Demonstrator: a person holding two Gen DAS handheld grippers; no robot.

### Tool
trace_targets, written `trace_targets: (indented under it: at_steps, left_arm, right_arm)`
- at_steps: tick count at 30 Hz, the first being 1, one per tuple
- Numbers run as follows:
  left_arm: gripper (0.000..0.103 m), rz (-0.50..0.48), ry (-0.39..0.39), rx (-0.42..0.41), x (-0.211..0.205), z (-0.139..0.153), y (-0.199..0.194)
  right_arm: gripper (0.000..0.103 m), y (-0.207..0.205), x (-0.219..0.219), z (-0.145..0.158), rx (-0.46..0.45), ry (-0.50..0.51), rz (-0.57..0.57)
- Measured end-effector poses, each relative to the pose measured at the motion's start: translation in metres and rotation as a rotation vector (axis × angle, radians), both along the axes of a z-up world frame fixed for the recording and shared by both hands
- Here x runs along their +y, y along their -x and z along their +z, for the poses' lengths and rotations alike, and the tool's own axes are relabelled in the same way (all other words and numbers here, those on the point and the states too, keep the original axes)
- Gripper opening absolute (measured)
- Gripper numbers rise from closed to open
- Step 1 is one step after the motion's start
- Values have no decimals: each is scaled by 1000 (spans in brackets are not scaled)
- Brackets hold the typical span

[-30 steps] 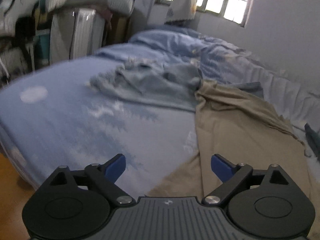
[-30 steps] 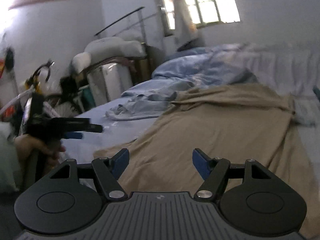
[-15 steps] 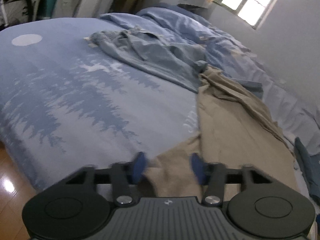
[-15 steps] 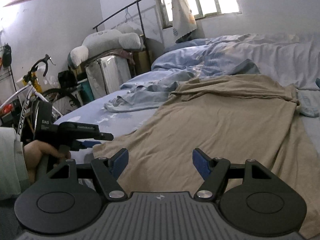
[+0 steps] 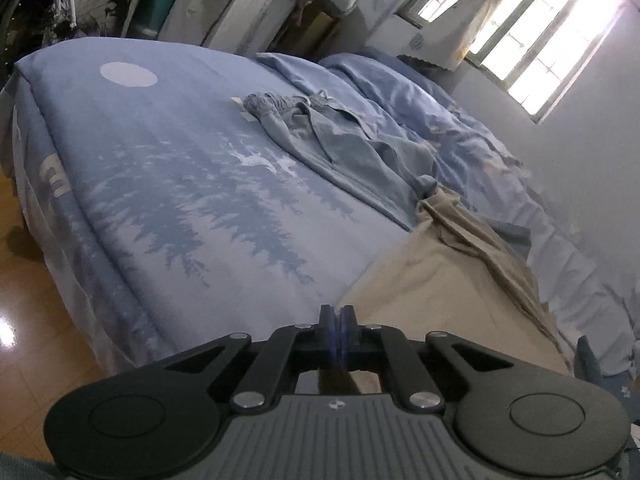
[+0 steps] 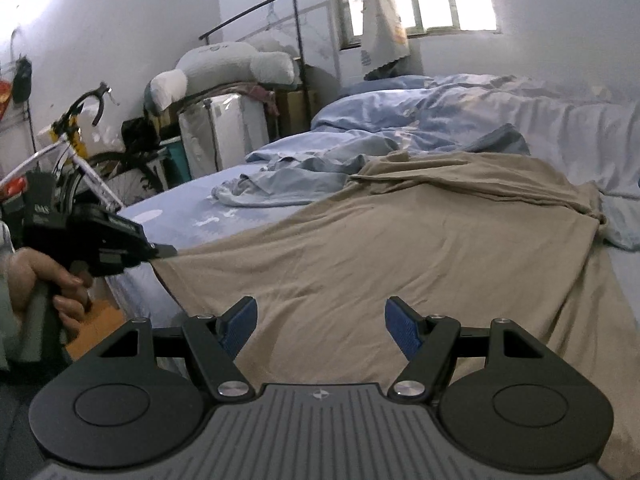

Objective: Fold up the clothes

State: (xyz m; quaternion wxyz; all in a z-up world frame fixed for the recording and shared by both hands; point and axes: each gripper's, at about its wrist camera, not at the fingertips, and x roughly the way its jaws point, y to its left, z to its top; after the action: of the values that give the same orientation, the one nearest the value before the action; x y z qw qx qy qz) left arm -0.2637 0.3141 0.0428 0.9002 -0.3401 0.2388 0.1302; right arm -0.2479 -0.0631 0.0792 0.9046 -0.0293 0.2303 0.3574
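Right gripper: fingers are standing released, hovering over the near hem, gripping nothing.
Left gripper: fingers are pinching the near corner of the tan garment.
Tan garment: is lying spread flat on the bed; no fold made yet.
Blue garment: is lying crumpled farther back, untouched.

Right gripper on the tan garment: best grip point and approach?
Take the near hem of the tan garment at its right corner, coming in low from the bed's near edge. The left gripper is shut on the other near corner; the right gripper is open above the flat hem.
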Motion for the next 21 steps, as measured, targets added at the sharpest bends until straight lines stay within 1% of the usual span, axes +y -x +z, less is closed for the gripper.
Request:
trace_targets:
  at_steps: [5,7,10,12,15,18,21]
  left_arm:
    - [1,17,15,1,3,-1,6]
    - [1,32,41,24,8,-7,3]
    - [1,52,100,81,15,-23,-5]
    - [1,62,122,97,18,-29,-7]
    - [1,65,140,85,19,-30,-5]
    - [2,62,181,88,21,-35,-6]
    - [7,65,231,85,24,-40,-3]
  right_arm:
    - [72,5,10,-6,-13,47,42]
    - [72,7,13,-8,-19,63,56]
    - [72,8,14,-10,-16,66,64]
    - [72,8,15,-11,-13,72,67]
    - [72,9,17,-14,-11,85,79]
    - [72,12,22,-17,-11,102,96]
    - [72,15,26,-18,-15,111,110]
